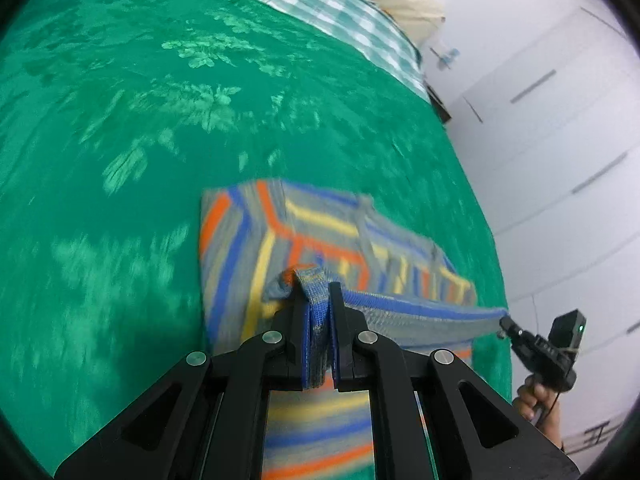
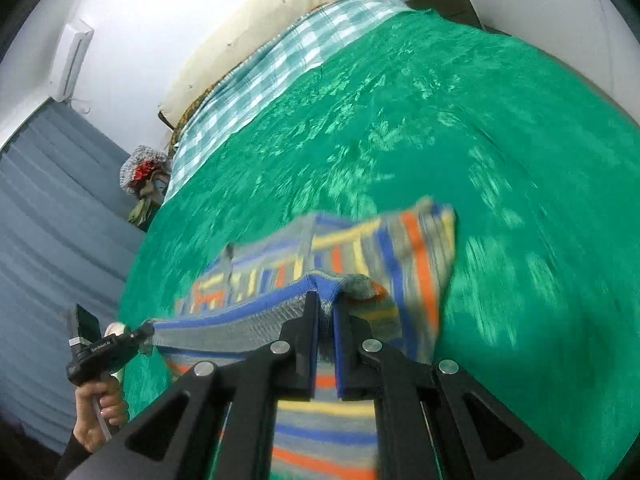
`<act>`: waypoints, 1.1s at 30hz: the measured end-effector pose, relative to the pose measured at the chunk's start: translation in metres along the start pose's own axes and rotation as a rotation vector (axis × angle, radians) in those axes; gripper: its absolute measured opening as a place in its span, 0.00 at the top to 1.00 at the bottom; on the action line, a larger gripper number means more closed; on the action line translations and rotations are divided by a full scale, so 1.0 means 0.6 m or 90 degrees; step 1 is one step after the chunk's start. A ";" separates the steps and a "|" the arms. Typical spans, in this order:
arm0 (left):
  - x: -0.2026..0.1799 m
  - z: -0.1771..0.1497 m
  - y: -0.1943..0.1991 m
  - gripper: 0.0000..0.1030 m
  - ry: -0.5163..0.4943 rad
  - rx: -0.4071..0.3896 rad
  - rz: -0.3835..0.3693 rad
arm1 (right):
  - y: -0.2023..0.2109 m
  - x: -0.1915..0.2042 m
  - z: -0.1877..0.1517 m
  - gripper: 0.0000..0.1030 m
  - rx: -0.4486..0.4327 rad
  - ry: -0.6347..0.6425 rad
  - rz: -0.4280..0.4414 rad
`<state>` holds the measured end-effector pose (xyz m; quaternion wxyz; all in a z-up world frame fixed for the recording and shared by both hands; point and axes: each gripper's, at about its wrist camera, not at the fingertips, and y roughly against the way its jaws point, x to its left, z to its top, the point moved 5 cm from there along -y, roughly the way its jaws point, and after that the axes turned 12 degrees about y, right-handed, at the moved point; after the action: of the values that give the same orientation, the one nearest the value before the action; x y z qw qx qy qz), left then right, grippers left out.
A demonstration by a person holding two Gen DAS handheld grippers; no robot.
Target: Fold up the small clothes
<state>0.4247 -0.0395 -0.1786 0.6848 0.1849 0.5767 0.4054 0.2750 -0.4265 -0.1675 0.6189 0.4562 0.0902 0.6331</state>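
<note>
— What is sitting closest to the cameras?

— The black plastic left gripper (image 1: pixel 318 296) is pinching one corner of the knitted striped garment in grey, blue, orange and yellow (image 1: pixel 320 232). Its two flat fingers are pressing together on the ribbed blue-edged hem. The black right gripper (image 2: pixel 326 304) is doing the same on the other corner, its jaws closed on the thick knit.

— And between the two?

— The hem is stretching in a straight taut band from one gripper to the other. Below it the soft wool is hanging down, and beyond it the rest of the garment is lying folded on the green bedspread with a shiny leaf pattern (image 1: pixel 140 100).

— Who is holding the tools?

— A bare hand (image 2: pixel 98 408) is gripping each pistol-shaped handle.

— Farther away?

— A teal and white checked sheet (image 2: pixel 256 80) is covering the head of the bed, with a cream pillow (image 2: pixel 256 20) along the white wall. Grey pleated curtains (image 2: pixel 48 208) are hanging at the side.
</note>
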 end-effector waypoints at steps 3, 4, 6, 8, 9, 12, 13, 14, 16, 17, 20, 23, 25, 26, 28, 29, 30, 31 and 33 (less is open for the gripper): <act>0.009 0.030 -0.039 0.93 0.002 0.016 0.016 | -0.051 -0.029 0.035 0.94 0.011 -0.015 0.002; 0.014 0.044 -0.055 0.92 0.015 0.019 0.019 | -0.066 -0.042 0.044 0.94 0.009 -0.027 0.006; 0.022 0.074 -0.076 0.83 0.036 0.006 0.034 | -0.101 -0.074 0.065 0.91 -0.012 -0.074 0.030; 0.036 0.118 -0.085 0.57 0.072 -0.035 0.070 | -0.114 -0.106 0.076 0.87 -0.040 -0.128 0.026; 0.040 0.136 -0.079 0.47 0.090 -0.058 0.067 | -0.110 -0.122 0.081 0.77 -0.063 -0.157 0.013; 0.041 0.161 -0.042 0.43 0.088 -0.113 0.060 | -0.077 -0.132 0.099 0.70 -0.112 -0.153 -0.039; 0.036 0.156 -0.029 0.43 0.061 -0.121 0.060 | -0.066 -0.117 0.105 0.70 -0.110 -0.112 -0.046; 0.031 0.144 -0.019 0.42 0.036 -0.126 0.064 | -0.058 -0.090 0.107 0.70 -0.097 -0.051 -0.051; 0.011 0.097 -0.005 0.41 -0.045 -0.112 0.068 | -0.051 -0.038 0.097 0.70 -0.063 0.047 -0.047; 0.003 0.068 -0.003 0.39 -0.080 -0.092 0.063 | -0.053 -0.008 0.082 0.70 -0.035 0.103 -0.036; -0.006 -0.059 -0.001 0.36 -0.203 -0.027 0.057 | -0.057 0.071 -0.007 0.69 0.076 0.249 -0.010; 0.050 -0.182 -0.021 0.63 -0.284 0.054 0.143 | -0.052 0.064 -0.131 0.69 0.184 0.302 -0.057; 0.079 -0.214 -0.006 0.63 -0.299 0.035 0.155 | -0.039 0.033 -0.177 0.71 0.198 0.293 -0.090; 0.085 -0.217 0.012 0.61 -0.286 0.024 0.158 | -0.020 0.034 -0.181 0.71 0.181 0.292 -0.107; 0.094 -0.209 0.053 0.41 -0.245 -0.006 0.180 | 0.011 0.043 -0.181 0.66 0.172 0.279 -0.159; 0.095 -0.206 0.075 0.23 -0.235 -0.035 0.174 | 0.031 0.055 -0.180 0.61 0.142 0.269 -0.158; 0.098 -0.200 0.107 0.13 -0.228 -0.086 0.167 | 0.055 0.071 -0.184 0.46 0.107 0.260 -0.155; 0.103 -0.193 0.128 0.00 -0.225 -0.130 0.171 | 0.076 0.089 -0.196 0.29 0.072 0.254 -0.160; 0.122 -0.177 0.142 0.01 -0.223 -0.178 0.209 | 0.091 0.120 -0.225 0.23 0.037 0.277 -0.182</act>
<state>0.2963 0.0453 -0.1925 0.7182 0.2464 0.3504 0.5484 0.1570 -0.3151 -0.1733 0.6544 0.3097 0.3029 0.6197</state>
